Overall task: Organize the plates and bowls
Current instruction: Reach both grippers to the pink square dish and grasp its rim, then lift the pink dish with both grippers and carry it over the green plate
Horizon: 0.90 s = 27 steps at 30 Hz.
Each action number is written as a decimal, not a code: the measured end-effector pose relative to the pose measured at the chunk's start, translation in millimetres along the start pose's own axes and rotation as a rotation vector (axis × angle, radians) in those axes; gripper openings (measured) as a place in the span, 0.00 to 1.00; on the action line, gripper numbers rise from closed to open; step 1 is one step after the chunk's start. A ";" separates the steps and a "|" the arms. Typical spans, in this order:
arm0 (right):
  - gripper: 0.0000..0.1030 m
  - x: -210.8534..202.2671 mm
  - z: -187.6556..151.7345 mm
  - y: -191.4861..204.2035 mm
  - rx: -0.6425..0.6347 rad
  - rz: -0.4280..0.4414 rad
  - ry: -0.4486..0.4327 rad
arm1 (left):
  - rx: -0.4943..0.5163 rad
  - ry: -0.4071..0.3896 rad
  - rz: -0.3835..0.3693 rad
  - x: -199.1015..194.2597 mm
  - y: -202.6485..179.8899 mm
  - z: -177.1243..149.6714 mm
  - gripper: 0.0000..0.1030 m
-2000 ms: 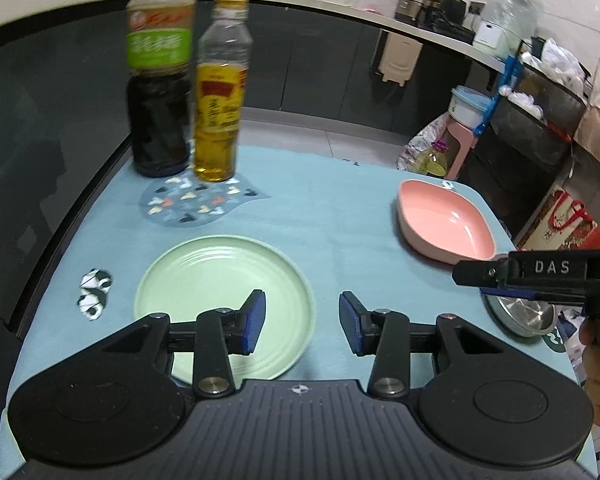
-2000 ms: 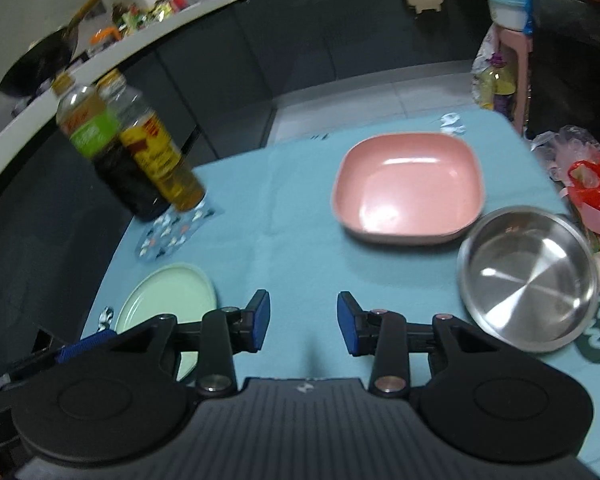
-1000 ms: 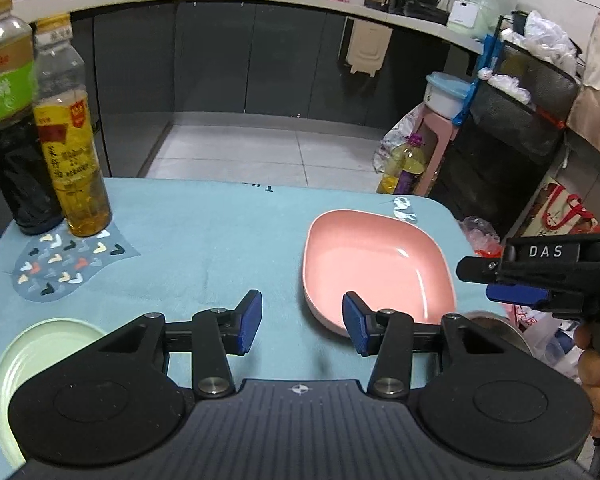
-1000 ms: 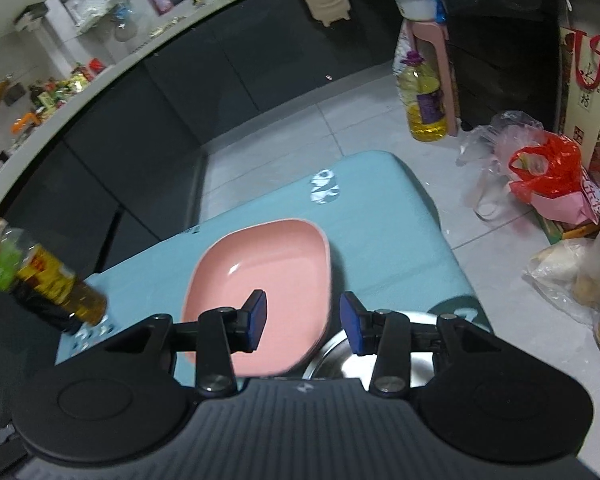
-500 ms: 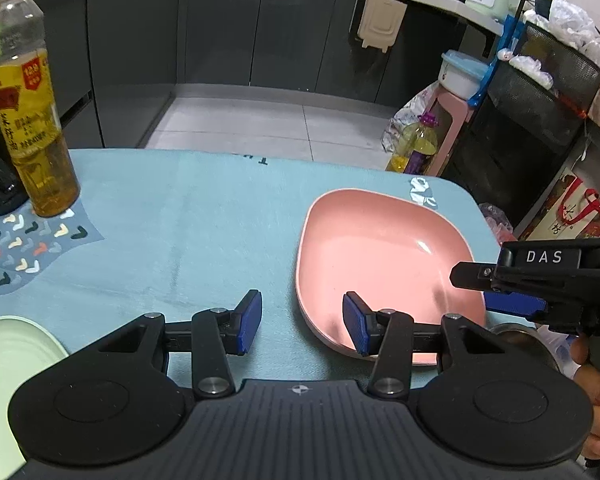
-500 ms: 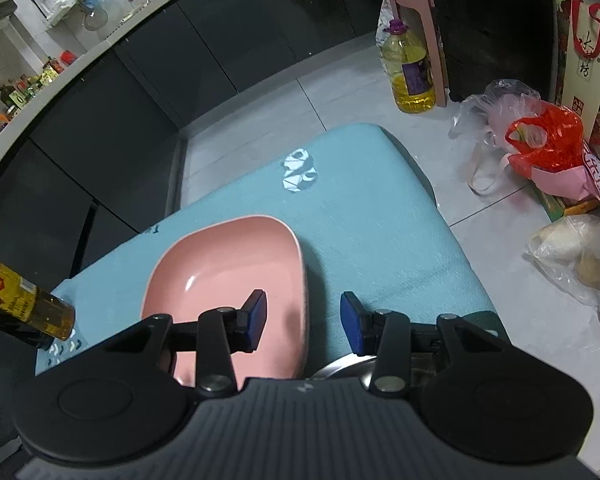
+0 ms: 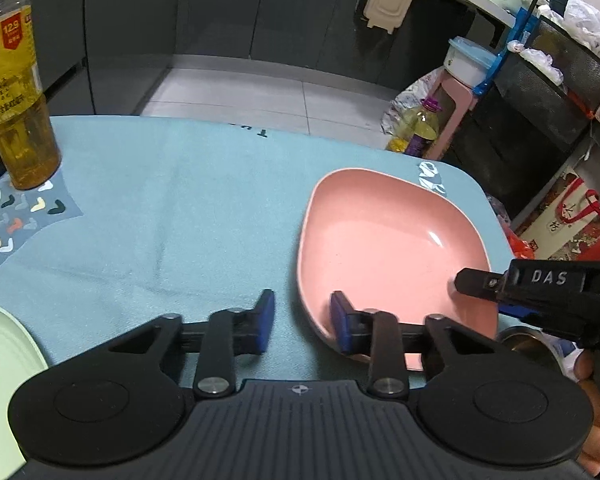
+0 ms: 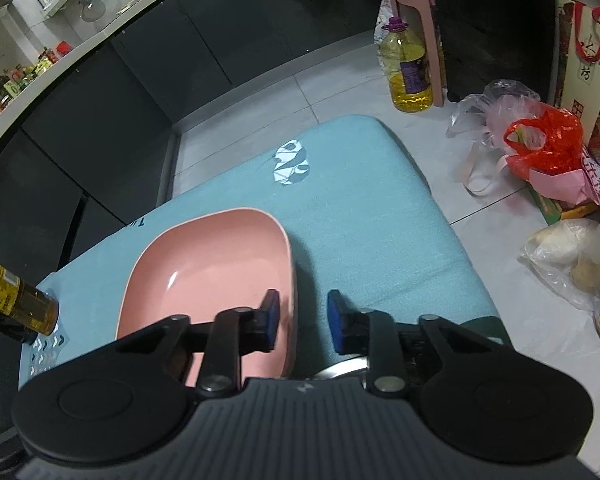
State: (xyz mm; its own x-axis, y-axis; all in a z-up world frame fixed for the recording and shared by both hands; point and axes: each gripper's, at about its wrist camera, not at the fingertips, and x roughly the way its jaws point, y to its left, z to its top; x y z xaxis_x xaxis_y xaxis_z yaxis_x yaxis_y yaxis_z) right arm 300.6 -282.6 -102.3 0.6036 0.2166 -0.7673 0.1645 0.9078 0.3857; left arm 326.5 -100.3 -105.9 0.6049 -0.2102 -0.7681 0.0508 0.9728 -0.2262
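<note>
We see only a sliver of the steel bowl (image 7: 520, 338); the right tool's body and our own tool frame hide the rest of it. The green plate (image 7: 0, 360) is cut off at the left edge, and the oil bottle (image 7: 16, 100) loses its cap past the top of the left view. The near part of the pink plate (image 7: 380, 240) sits behind the tool arms in both views, so the contact there is hard to read.

Both tools slant down toward the bench (image 7: 180, 200). One comes at the plate from its left side, the other from its right. The right hand (image 7: 596, 420) shows only as fingers wrapped round a handle at the picture's edge.

The left tool (image 7: 302, 316) has just been closing. Its fingers stand a little apart, straddling the left rim of the pink plate, one inside the dish and one over the cloth, and we see no squeeze on the rim. The right tool (image 8: 300, 312) has also just been closing. It straddles the opposite rim the same way, with a strip of cloth showing between the rim and its outer finger. The pink plate lies flat on the cloth near the far right corner of the bench
</note>
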 end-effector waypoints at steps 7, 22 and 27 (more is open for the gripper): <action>0.03 -8.9 -3.2 10.7 -0.035 0.032 -0.015 | 0.040 -0.031 0.009 -18.4 -6.4 -3.6 0.18; 0.04 -43.5 -20.2 47.6 -0.145 0.123 -0.085 | 0.021 -0.133 0.002 -95.2 22.8 -20.2 0.19; 0.04 -49.5 -36.5 67.9 -0.194 0.162 -0.065 | -0.029 -0.129 0.026 -124.8 51.0 -35.0 0.20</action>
State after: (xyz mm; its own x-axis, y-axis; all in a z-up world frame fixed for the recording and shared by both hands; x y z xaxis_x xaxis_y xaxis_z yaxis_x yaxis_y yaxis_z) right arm 253.4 -218.6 -56.8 0.6597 0.3470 -0.6666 -0.0872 0.9164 0.3907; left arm 225.8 -27.9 -42.5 0.7033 -0.1684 -0.6907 0.0118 0.9742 -0.2255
